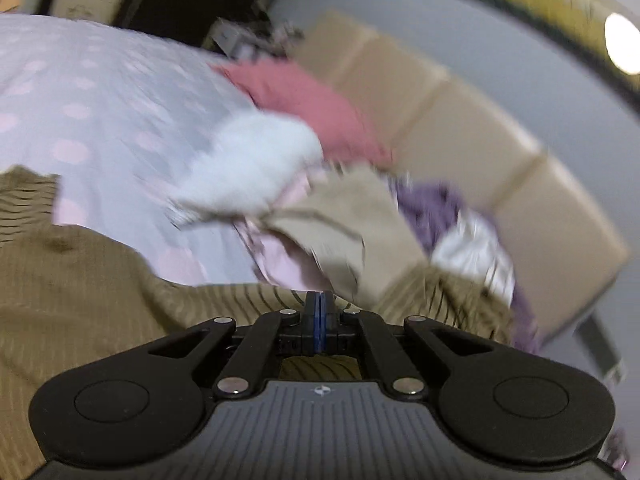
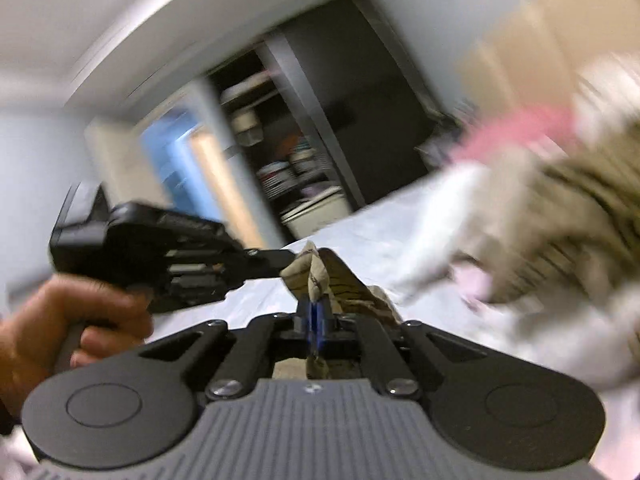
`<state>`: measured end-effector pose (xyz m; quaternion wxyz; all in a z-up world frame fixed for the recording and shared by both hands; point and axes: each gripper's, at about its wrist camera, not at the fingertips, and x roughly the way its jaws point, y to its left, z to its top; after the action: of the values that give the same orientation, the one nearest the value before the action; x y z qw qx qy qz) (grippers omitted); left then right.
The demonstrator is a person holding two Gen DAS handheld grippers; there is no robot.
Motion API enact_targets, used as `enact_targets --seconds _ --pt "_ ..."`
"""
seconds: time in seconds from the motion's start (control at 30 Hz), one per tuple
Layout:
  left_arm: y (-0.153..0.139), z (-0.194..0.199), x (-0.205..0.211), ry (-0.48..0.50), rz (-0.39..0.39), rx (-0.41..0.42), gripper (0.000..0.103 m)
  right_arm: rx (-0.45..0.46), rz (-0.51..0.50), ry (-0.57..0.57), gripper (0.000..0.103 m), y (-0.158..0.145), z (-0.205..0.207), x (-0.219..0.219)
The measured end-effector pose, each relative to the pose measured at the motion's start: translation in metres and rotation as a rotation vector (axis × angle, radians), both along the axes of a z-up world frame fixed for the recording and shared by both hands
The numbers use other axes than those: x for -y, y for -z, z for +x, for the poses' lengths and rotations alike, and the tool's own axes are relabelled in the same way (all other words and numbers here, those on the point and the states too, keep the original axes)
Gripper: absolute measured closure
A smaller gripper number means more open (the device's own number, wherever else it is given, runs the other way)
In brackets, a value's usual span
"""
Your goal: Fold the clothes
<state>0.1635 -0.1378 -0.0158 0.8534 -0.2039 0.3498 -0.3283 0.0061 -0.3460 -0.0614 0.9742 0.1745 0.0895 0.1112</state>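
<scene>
Now, our step: we lift the striped shirt (image 1: 80, 300) by one edge, so we can lay it flat and fold it.
Left gripper (image 1: 319, 320): its jaws look shut, with the blue pads pressed together. In the right view its tip bites the shirt's edge.
Right gripper (image 2: 316, 316): its jaws are shut on a bunched bit of the same shirt, right beside the left one.
Left hand (image 2: 60, 332): it holds the left gripper's handle.
Where the shirt is: it hangs from both grippers and spreads over the bed (image 1: 100, 92), which has a pale dotted cover.
Other clothes: a messy pile (image 1: 304, 192) lies farther back on the bed, by the headboard (image 1: 460, 128).
How we do it well: we think we should keep both grips tight, pull our hands apart till the edge is straight, and stay away from the pile.
Watch out: the pictures are blurry, so we cannot tell which part of the shirt we hold.
</scene>
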Motion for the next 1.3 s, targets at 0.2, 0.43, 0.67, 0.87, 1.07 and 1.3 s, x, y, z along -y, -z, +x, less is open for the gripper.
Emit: enact_targets --seconds 0.2,0.43,0.67,0.87,1.07,1.3 --pt "0.045 -0.031 -0.095 -0.166 0.032 -0.102 0.102 -0.159 -0.253 -0.242 0.094 0.017 0.016 -0.094" --pt "0.082 -0.04 -0.107 -0.145 0.345 -0.095 0.081 -0.359 -0.274 -0.28 0.063 0.06 0.006 -0.116" --pt "0.062 -0.042 -0.031 0.151 0.597 0.221 0.051 -0.46 -0.05 0.018 0.058 0.057 0.005 -0.071" --pt "0.087 -0.041 0.027 0.364 0.862 0.393 0.051 -0.513 -0.02 0.001 0.063 0.065 0.022 -0.07" --pt "0.108 -0.037 0.053 0.476 0.985 0.464 0.055 -0.57 0.024 0.012 0.07 0.079 0.025 -0.067" --pt "0.1 -0.019 0.021 0.386 0.814 0.343 0.099 -0.579 0.111 -0.034 0.078 0.088 0.033 -0.07"
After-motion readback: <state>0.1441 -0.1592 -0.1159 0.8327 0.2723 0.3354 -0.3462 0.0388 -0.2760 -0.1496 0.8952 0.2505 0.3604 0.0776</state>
